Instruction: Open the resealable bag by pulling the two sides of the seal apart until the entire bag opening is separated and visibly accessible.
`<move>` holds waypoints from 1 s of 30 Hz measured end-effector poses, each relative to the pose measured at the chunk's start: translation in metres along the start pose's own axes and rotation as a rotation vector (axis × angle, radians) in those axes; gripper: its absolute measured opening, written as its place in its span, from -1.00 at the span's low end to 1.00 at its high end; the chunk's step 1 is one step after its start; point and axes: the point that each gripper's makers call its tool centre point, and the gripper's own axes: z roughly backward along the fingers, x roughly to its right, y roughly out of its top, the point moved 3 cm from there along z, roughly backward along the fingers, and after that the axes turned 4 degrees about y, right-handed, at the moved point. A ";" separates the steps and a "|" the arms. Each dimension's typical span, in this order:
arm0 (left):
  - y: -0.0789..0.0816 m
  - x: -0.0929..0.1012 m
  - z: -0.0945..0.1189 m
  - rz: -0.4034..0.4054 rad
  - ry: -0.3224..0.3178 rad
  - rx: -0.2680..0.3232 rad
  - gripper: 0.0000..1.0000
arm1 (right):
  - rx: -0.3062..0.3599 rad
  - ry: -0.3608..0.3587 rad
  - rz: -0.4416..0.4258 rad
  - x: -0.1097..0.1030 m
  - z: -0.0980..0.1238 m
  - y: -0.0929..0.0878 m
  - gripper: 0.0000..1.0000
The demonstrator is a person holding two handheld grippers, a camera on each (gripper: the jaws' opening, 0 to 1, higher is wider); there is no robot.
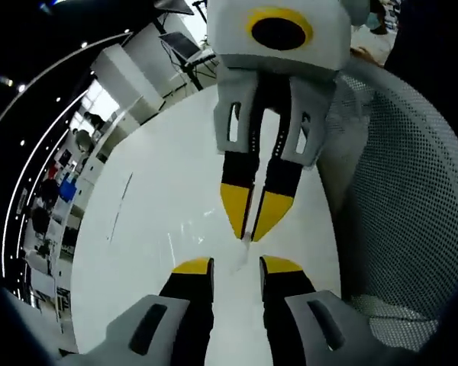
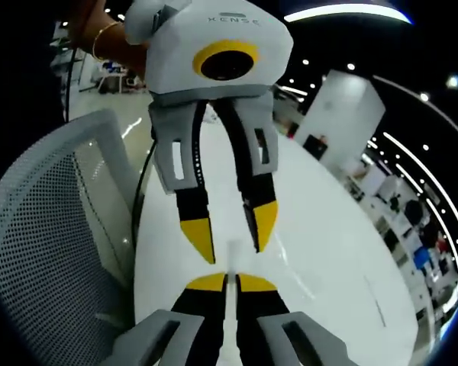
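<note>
Two grippers face each other above the white table (image 1: 137,252), with the clear bag (image 1: 246,242) upright between them. The right gripper (image 2: 225,284) has its jaws almost closed on the thin bag (image 2: 229,263) edge. The left gripper (image 1: 237,265) holds its jaws narrowly apart, bag between them, beside a mesh chair (image 1: 412,191)

Bright ceiling lights (image 2: 343,11) glare off the shiny white table (image 1: 137,252); edges curve and look dark.

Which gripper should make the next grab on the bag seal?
Left. The left gripper has its jaws open around the edge of the clear resealable bag, ready to close; the right gripper is shut on it.
</note>
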 end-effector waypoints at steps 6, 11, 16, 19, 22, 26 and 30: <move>0.000 0.002 -0.001 -0.070 0.008 -0.020 -0.69 | 0.001 0.011 0.016 -0.004 -0.001 0.003 -1.00; -0.004 0.002 0.000 -0.149 0.041 -0.060 -0.76 | -0.003 0.012 0.028 -0.004 -0.003 0.003 -1.00; -0.004 0.005 0.002 -0.174 0.047 -0.068 -0.80 | -0.004 0.011 0.027 -0.004 -0.003 0.003 -1.00; -0.001 0.007 0.004 -0.195 0.047 -0.066 -0.81 | -0.006 0.015 0.029 -0.005 -0.004 0.003 -1.00; 0.002 0.010 0.004 -0.211 0.038 -0.054 -0.89 | -0.005 0.016 0.028 -0.005 -0.005 0.004 -1.00; 0.002 0.012 0.001 -0.251 0.033 -0.061 -0.99 | -0.008 0.013 0.029 -0.004 -0.005 0.005 -1.00; 0.002 0.013 0.001 -0.266 0.024 -0.061 -1.00 | -0.012 0.011 0.032 -0.005 -0.005 0.004 -1.00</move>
